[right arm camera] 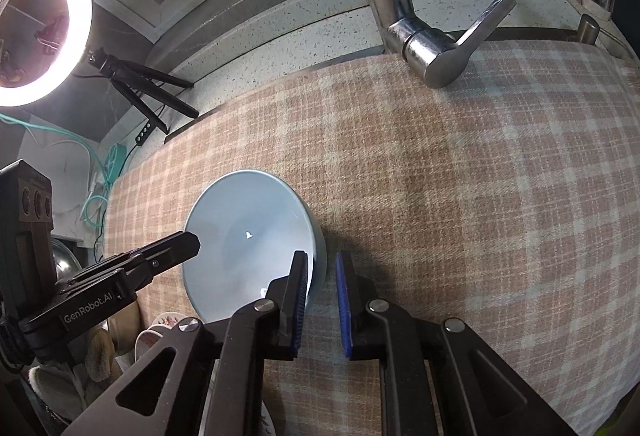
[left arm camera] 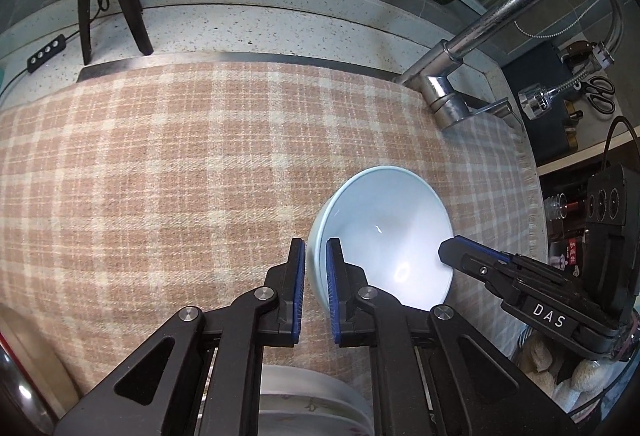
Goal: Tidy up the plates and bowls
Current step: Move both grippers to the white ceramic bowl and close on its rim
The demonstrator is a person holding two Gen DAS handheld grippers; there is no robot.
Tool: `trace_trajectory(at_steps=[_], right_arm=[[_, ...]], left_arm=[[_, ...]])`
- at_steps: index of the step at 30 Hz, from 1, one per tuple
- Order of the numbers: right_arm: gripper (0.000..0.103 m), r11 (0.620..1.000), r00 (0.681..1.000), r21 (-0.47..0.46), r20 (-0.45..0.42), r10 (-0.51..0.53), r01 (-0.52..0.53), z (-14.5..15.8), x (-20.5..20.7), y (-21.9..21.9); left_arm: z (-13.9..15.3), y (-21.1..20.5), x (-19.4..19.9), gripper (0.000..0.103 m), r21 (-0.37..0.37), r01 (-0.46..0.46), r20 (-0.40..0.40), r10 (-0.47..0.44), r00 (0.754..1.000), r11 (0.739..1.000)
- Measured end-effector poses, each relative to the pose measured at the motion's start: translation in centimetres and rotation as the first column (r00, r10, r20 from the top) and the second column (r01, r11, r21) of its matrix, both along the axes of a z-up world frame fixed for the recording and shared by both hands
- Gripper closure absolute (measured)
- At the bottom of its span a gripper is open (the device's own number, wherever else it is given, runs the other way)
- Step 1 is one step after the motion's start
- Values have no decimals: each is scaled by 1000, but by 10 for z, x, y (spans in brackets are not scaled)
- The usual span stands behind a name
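— Where spread across the surface: checked cloth (left arm camera: 168, 164), pink and cream, faucet (left arm camera: 452, 92) at the far edge.
— And on it?
— Pale blue bowl (left arm camera: 384, 232), upright on the cloth.
— Left tool (left arm camera: 316, 256)?
— Clamped on the bowl's left rim, wall between the blue pads.
— Right tool (right arm camera: 322, 272)?
— Straddling the opposite rim; contact of the outer pad unclear.

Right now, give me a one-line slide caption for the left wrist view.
Left claw and right claw pinch opposite rims of a pale blue bowl on the checked cloth.
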State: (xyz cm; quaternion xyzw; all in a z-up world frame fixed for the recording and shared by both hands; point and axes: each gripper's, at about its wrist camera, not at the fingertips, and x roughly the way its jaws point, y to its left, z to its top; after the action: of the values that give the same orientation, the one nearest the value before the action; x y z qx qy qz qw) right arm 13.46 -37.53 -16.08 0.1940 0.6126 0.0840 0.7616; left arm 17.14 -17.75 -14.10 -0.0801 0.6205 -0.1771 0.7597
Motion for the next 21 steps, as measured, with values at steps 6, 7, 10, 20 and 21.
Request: trace_trajectory(at_steps=[6,7,10,20,21], right_arm=[[97,1000,1000,-4,-4,4,-4,-2,2,6],[97,1000,1000,-3,-4,3,-3,-2,2,7],[97,1000,1000,3,-3,-5,5,0,2,7],[97,1000,1000,8,22,-10,9,21,-6,8],[97,1000,1000,7,27,-8,8,25,-8,9]], left_arm=[[-4,-1,0,96,4,1,-4,-1,1000,1000],[-4,-1,1,96,3,-2,-5,2,1000,1000],[-2,0,-1,96,4,-6,-5,6,1000,1000],[21,11,-13,96,-12,-8,30,8,1000,1000],[24,13,-14,96,-15,-10,34,10,999,1000]])
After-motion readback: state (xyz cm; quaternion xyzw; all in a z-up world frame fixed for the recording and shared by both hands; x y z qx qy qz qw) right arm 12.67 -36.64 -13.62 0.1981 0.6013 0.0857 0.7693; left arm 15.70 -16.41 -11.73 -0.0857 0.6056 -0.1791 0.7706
